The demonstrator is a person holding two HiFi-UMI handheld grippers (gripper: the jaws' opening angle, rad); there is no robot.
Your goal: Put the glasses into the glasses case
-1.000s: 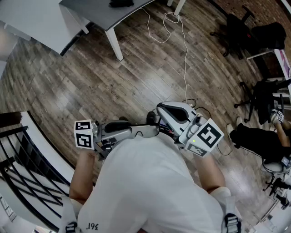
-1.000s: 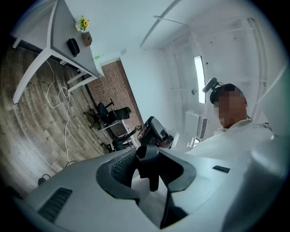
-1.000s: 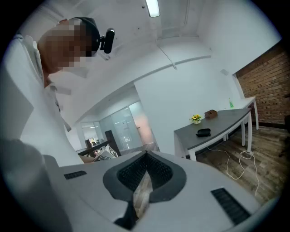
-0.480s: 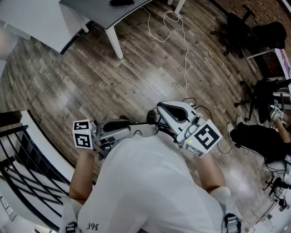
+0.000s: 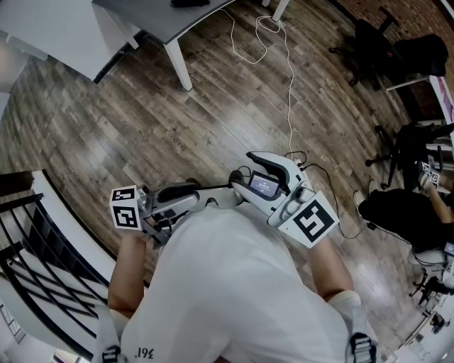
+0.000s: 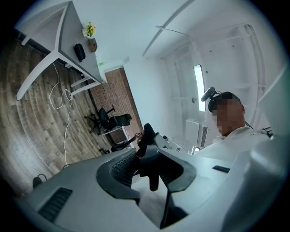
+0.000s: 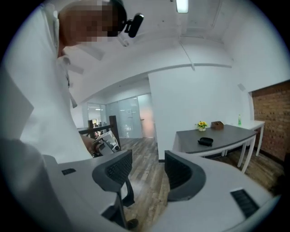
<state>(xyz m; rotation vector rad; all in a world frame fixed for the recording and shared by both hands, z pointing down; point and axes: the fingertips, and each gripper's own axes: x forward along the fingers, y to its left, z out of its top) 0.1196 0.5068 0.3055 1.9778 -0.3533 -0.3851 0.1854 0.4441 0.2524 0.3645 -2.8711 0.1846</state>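
Note:
I hold both grippers close in front of my chest. The dark glasses sit between the pads of my left gripper, which is shut on them; a thin dark part of the glasses hangs just below the left pad of my right gripper. The right gripper's jaws are opening and nothing is pressed between its pads. In the head view the left gripper and the right gripper meet tip to tip. The black glasses case lies far off on the grey table.
The grey table on white legs stands across the wooden floor; a small flower pot is on it. A white cable trails over the floor. Black office chairs stand at the right, and a black railing at the left.
My right gripper has rolled about its own line and its jaws have come apart off the glasses. The left gripper has kept still with the glasses.

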